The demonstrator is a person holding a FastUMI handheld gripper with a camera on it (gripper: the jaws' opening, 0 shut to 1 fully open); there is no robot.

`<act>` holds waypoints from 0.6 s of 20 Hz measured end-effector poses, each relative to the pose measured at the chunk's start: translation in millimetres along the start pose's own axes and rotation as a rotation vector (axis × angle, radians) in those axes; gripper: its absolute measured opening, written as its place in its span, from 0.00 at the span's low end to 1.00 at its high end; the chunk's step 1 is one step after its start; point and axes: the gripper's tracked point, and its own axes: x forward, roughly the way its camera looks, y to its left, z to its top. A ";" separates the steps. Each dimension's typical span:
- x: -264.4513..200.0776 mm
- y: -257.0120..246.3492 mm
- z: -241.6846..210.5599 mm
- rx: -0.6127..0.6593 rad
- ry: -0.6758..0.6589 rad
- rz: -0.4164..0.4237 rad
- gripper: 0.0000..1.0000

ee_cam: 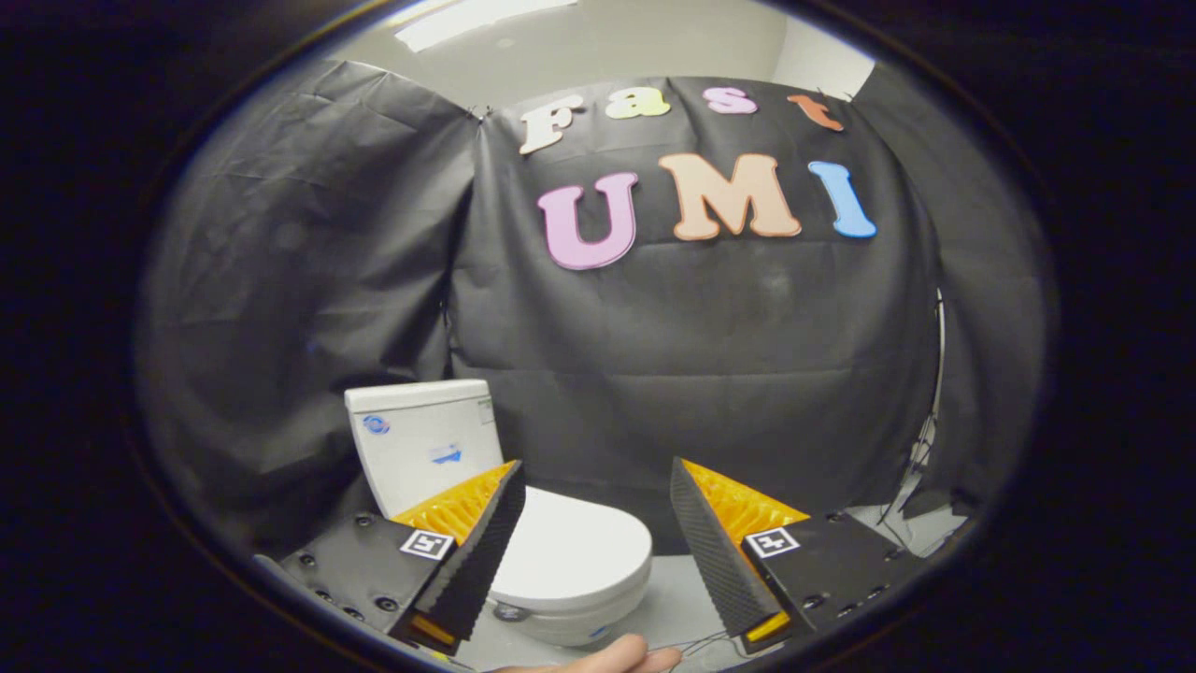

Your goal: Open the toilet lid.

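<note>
The toilet [523,523] is the reference landmark. It stands on the floor [673,608] against the black cloth wall, with its tank [420,444] at the rear and the lid [575,551] lying flat and closed over the bowl. The lid's rounded front edge faces away from the tank.

Step in hand: approach to the lid. The lid is not yet raised and nothing contacts it.

Recommended procedure:
1. Lower the gripper [596,523] toward the front edge of the lid, the point farthest from the tank, where the lever arm about the hinge is longest.
2. Present one finger under the lip of the lid, or take the lip between both fingers. The gap under the lip looks narrow, so a shallow, near-level entry is likely needed.
3. Lift along an arc centred on the hinge at the tank side; a straight pull would likely slip off the smooth rim.
4. Continue until the lid leans back against the tank, then release.

Gripper state: the fingers are spread wide and hold nothing. The left finger overlaps the tank-side part of the lid in the view but appears to be above it, not touching. The right finger sits well clear of the toilet, on the side away from the tank.

A hand [607,659] shows just in front of the toilet bowl, below the fingers.
</note>
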 end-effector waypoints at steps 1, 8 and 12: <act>-3.9 6.2 -5.7 0.004 0.004 -0.001 0.98; -28.9 29.6 -13.6 -0.004 -0.001 -0.023 0.97; -32.4 36.0 -7.9 0.003 -0.024 -0.022 0.97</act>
